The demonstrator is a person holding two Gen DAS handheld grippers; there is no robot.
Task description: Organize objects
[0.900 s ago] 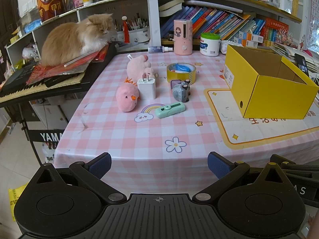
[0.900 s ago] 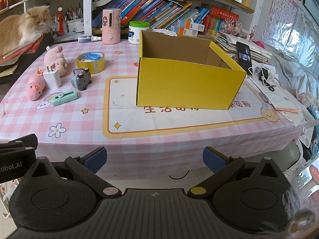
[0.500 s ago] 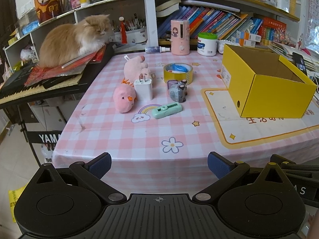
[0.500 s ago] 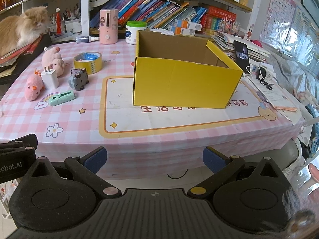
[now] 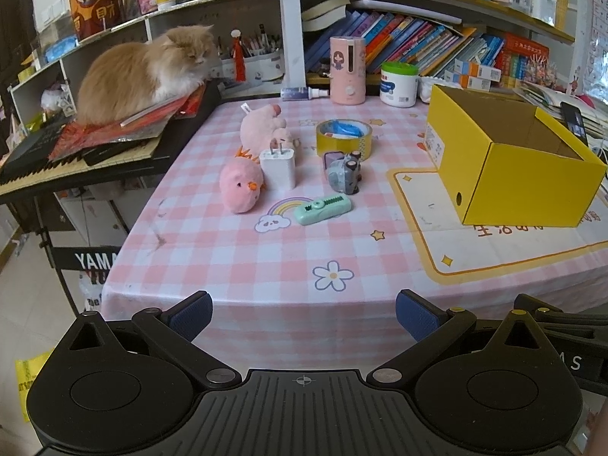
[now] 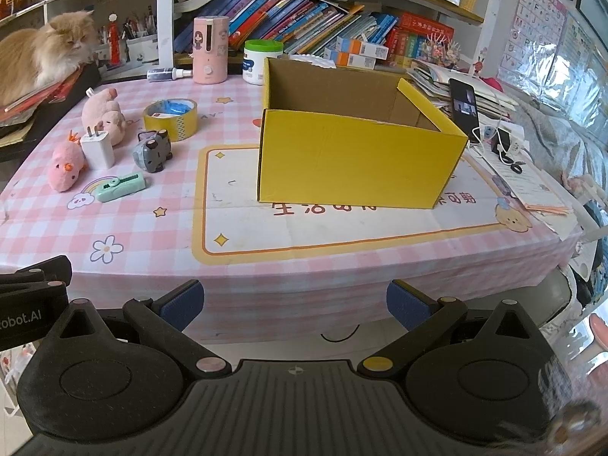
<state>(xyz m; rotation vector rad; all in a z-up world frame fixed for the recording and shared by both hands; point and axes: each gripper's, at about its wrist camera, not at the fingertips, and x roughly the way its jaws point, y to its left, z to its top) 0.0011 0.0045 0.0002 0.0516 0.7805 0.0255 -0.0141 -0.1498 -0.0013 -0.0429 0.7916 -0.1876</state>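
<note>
Tablecloth (image 5: 266, 266) in pink gingham carries a loose cluster at its left side: pink chick plush (image 5: 241, 186), white charger plug (image 5: 278, 167) touching it, pink pig plush (image 5: 264, 129) behind, tape roll (image 5: 344, 138), grey toy car (image 5: 344, 173) and mint correction tape (image 5: 323, 209). Well apart to the right stands an open yellow box (image 6: 357, 159). Left gripper (image 5: 303, 313) and right gripper (image 6: 294, 302) hang off the near edge, jaws spread wide, holding nothing.

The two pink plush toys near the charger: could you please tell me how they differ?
The pink chick plush is rounder, with an orange beak and orange spiky tuft; the pink pig plush is paler and has no orange. The chick lies nearer the table's front edge, left of the white charger; the pig lies behind it. Both are soft and pink.
</note>
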